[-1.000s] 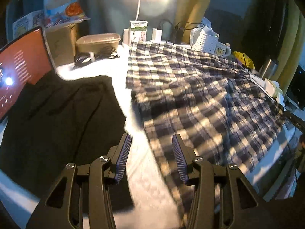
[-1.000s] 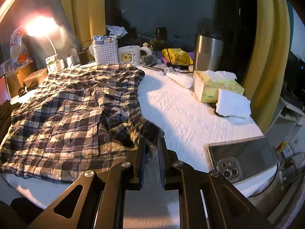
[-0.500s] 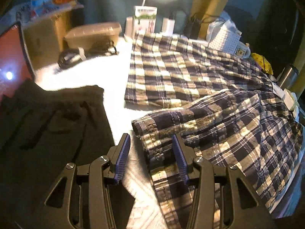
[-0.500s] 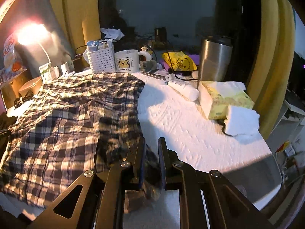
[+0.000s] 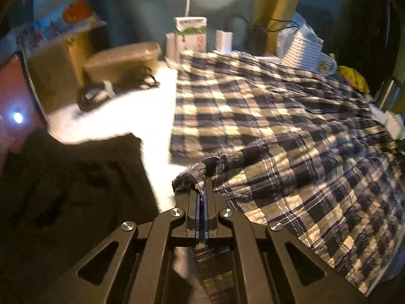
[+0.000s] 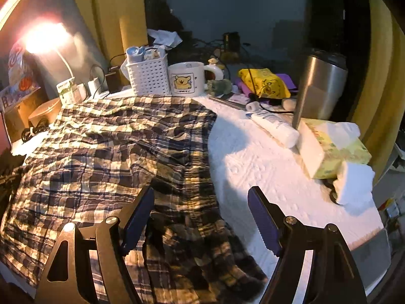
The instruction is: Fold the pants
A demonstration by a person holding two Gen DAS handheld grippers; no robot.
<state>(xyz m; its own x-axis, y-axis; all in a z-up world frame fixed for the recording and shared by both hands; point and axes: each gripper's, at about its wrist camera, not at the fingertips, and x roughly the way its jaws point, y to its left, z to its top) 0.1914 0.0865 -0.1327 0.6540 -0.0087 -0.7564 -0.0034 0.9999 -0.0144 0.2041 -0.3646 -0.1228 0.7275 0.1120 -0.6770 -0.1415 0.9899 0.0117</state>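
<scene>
Nearest in the left wrist view, the left claw (image 5: pixel 202 197) has just closed and now pinches a bunched corner of the plaid pants (image 5: pixel 278 136), with cloth squeezed between its pads at the near edge of the table (image 5: pixel 157 106). In the right wrist view the right claw (image 6: pixel 201 217) has just opened and stands wide, its jaws astride a rumpled heap of the pants (image 6: pixel 114 152) without pressing on it. From both claws the pants run away toward the far edge of the table, where the basket (image 6: pixel 149 76) and mug (image 6: pixel 186 78) stand, so their long axis lies near to far. The left claw alone has the cloth, so any fold probably starts from its corner, carried across or toward that far end. A dark garment (image 5: pixel 71 182) lies just beside it at the table's left edge, apart from the pants.
</scene>
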